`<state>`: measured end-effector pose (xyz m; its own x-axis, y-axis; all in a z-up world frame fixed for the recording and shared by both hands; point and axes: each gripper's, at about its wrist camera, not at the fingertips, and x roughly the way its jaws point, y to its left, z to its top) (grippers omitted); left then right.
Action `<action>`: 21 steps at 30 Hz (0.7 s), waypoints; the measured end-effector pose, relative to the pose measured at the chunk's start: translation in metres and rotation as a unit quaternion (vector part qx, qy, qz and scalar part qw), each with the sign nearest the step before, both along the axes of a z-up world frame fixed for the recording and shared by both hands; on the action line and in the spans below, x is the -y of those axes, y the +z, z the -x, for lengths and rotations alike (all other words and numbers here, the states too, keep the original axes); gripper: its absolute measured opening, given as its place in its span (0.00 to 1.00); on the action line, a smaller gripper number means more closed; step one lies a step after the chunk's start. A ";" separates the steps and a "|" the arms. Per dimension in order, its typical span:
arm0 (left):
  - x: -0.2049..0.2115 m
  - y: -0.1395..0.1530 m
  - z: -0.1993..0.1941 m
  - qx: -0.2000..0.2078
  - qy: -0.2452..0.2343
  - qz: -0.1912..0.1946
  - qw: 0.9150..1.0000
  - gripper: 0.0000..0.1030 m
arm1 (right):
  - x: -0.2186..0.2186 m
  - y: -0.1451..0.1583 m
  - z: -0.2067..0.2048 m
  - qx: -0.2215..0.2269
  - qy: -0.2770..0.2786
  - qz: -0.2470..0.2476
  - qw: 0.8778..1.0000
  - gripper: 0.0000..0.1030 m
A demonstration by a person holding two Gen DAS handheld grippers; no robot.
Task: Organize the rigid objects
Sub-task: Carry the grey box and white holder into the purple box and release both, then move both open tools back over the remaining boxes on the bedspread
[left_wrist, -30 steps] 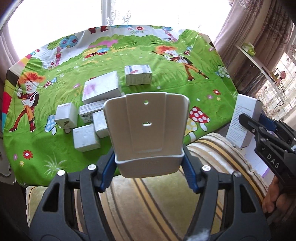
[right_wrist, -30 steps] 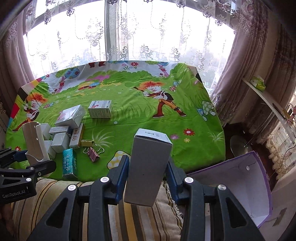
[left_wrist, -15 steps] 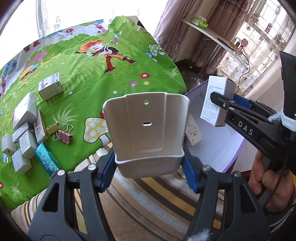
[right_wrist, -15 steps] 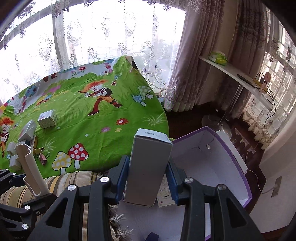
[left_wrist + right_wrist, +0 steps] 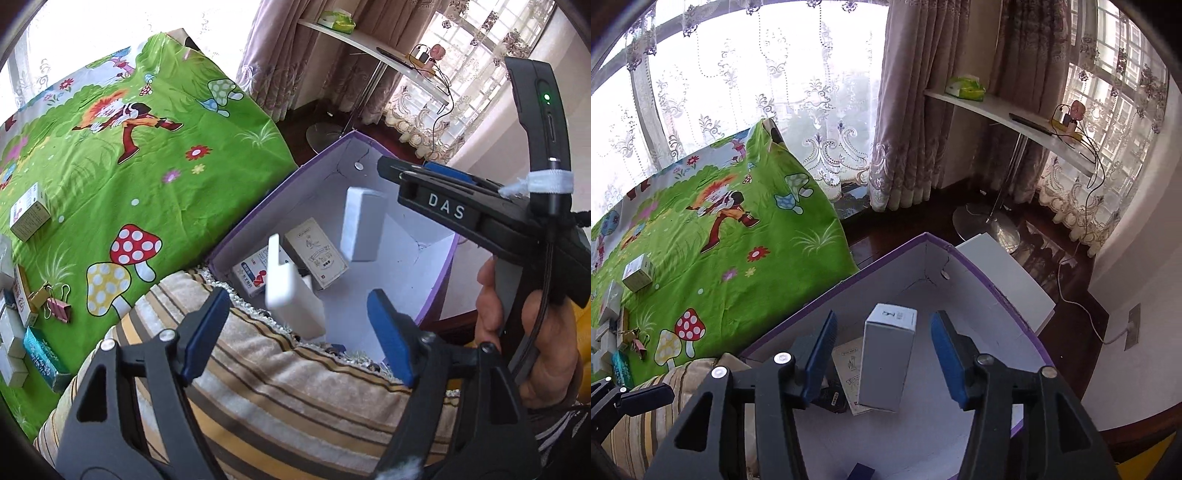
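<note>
Green cartoon-printed cloth (image 5: 147, 177) covers the table on my left, small boxes (image 5: 29, 212) still scattered along its far-left edge. Just right of it sits the purple-edged white bin (image 5: 964, 258), two printed cartons (image 5: 316, 253) lying flat inside. My left gripper (image 5: 295, 325) has just been opening; its jaws stand wide, and the white plastic holder (image 5: 291, 291) is loose between them, clear of both pads, over the bin's near edge. My right gripper (image 5: 882, 354) has likewise just opened, the tall white box (image 5: 886, 360) free between its blue pads above the bin floor.
</note>
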<state>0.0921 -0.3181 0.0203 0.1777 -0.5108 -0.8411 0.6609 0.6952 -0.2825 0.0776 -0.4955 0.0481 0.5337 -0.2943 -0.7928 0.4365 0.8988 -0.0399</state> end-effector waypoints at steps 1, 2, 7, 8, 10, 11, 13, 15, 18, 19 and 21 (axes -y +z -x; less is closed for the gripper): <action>0.000 0.001 0.000 0.002 0.000 0.000 1.000 0.80 | 0.001 0.000 0.001 0.002 -0.001 -0.004 1.000 0.64; -0.001 0.001 0.001 0.002 0.001 0.001 1.000 0.80 | 0.001 0.000 0.001 0.003 -0.001 -0.006 1.000 0.64; -0.013 0.004 -0.004 0.003 0.016 0.008 1.000 0.80 | -0.009 0.003 -0.003 0.001 0.014 0.000 1.000 0.65; -0.017 0.006 -0.005 0.007 0.020 0.007 1.000 0.80 | -0.012 0.005 -0.004 0.002 0.018 0.002 1.000 0.65; -0.026 0.010 -0.006 0.020 0.029 0.006 0.999 0.80 | -0.018 0.007 -0.007 0.003 0.025 0.003 1.000 0.65; -0.031 0.013 -0.008 0.026 0.034 0.007 0.999 0.80 | -0.021 0.009 -0.008 0.004 0.029 0.003 1.000 0.65; -0.043 0.017 -0.012 0.035 0.047 0.008 0.998 0.80 | -0.028 0.012 -0.010 0.005 0.038 0.004 0.999 0.65; -0.057 0.021 -0.017 0.044 0.061 0.008 0.997 0.80 | -0.036 0.014 -0.013 0.005 0.048 0.003 0.999 0.65; -0.080 0.027 -0.026 0.056 0.082 0.009 0.995 0.80 | -0.048 0.018 -0.018 0.007 0.061 0.006 0.998 0.65; -0.088 0.029 -0.029 0.061 0.090 0.010 0.994 0.80 | -0.053 0.020 -0.021 0.007 0.065 0.009 0.998 0.65; -0.107 0.034 -0.036 0.074 0.107 0.008 0.992 0.80 | -0.064 0.024 -0.026 0.007 0.077 0.017 0.997 0.65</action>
<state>0.1280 -0.2108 0.0541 0.4035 -0.4607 -0.7905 0.5343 0.8200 -0.2052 0.1035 -0.4316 0.0720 0.5857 -0.2340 -0.7760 0.2940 0.9535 -0.0657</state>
